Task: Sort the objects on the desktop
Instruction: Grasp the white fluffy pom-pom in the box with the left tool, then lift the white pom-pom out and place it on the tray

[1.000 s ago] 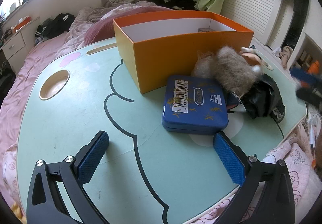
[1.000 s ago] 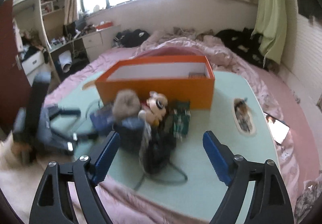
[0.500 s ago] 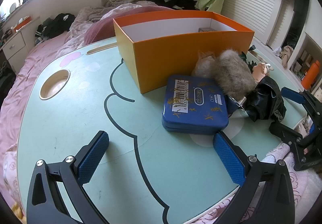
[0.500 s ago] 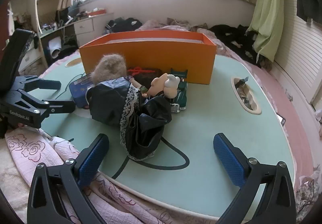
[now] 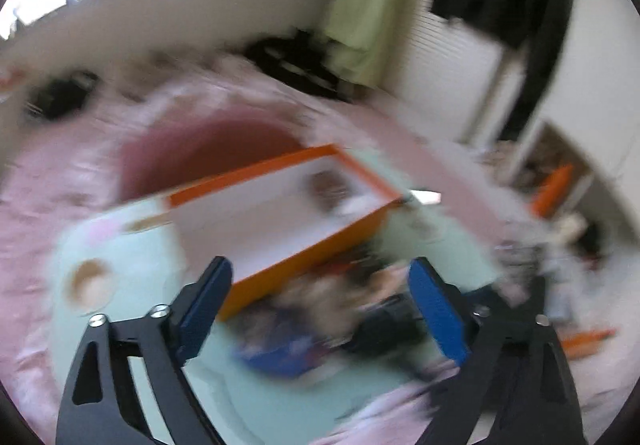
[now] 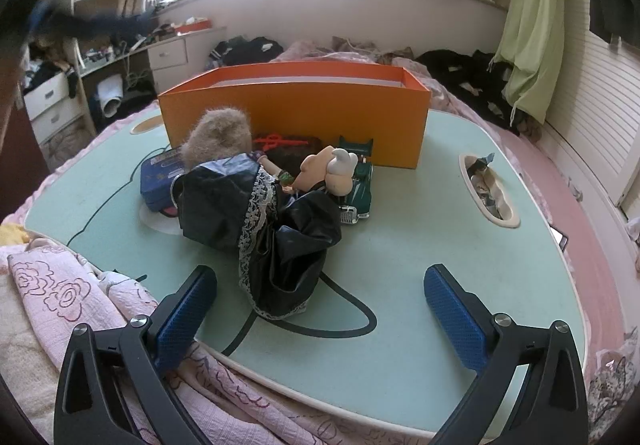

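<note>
- Doll in black dress lies mid-counter, just near of orange box, beside blue tin and toy car.
- Left gripper has lifted away; view now blurred, box seen from above. Fingers closing, nothing between.
- Right gripper fingers spread, empty, doll's hem between them.
- Nothing sorted yet.
- Doll's long axis runs near–far, head far, skirt near.

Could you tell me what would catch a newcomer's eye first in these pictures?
The big orange box stands out at once, open-topped toward the far side of the pale green table. In front of it lies a heap of things, with a doll in a shiny black dress nearest the open right gripper and a blue tin at the heap's left.
</note>
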Tool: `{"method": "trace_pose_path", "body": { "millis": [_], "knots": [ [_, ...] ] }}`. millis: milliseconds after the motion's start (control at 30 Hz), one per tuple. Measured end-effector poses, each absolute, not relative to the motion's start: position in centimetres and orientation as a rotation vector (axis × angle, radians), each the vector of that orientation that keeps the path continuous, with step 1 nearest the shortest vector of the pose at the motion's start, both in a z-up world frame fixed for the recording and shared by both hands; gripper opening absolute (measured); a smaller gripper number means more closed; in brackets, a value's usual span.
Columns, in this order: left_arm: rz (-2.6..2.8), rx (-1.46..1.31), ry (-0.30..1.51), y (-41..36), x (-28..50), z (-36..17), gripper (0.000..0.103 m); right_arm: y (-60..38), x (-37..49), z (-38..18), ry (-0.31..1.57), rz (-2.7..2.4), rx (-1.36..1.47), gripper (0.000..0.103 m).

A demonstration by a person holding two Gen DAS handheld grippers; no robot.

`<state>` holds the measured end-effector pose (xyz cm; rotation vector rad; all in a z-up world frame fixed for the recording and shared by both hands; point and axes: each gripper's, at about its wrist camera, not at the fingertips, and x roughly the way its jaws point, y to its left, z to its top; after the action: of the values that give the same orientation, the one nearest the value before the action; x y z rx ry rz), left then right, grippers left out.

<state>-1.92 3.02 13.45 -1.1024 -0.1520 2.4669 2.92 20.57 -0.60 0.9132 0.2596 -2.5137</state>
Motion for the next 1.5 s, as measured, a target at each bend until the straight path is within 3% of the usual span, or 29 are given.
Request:
{"method": "trace_pose_path", "body": {
  "millis": [100,333,733,1033,1267,1500],
  "knots": [
    [2.182,-1.29,-0.372,4.7,-7.6,12.6,0.082,20.7,3.0,-0.7,0.258,-2.513,0.91,0.103],
    [2.069,-1.592,-0.459,7.9,-15.7,7.3,0.048,20.7,3.2,-0.9,0.251,-2.513,0.901,0.103],
    [2.069,-1.717,-0.414,10.4,-19.3,3.4,0.043,20.7,3.3,-0.9,0.251,-2.514,0.9,0.103],
    [1.961,-1.69,-0.573,9.3,-20.0,1.1,0.039,20.6,3.3,-0.8,0.247,-2.514,0.901,0.103],
    [2.063,-1.672,-0.509,7.3,-19.4,1.7,0.039,20.6,3.3,-0.8,0.247,-2.514,0.9,0.103],
    [2.157,-1.486,-0.534,4.5,-16.9,6.5,0.039,20.6,3.4,-0.8,0.246,-2.515,0.9,0.103]
  ]
}}
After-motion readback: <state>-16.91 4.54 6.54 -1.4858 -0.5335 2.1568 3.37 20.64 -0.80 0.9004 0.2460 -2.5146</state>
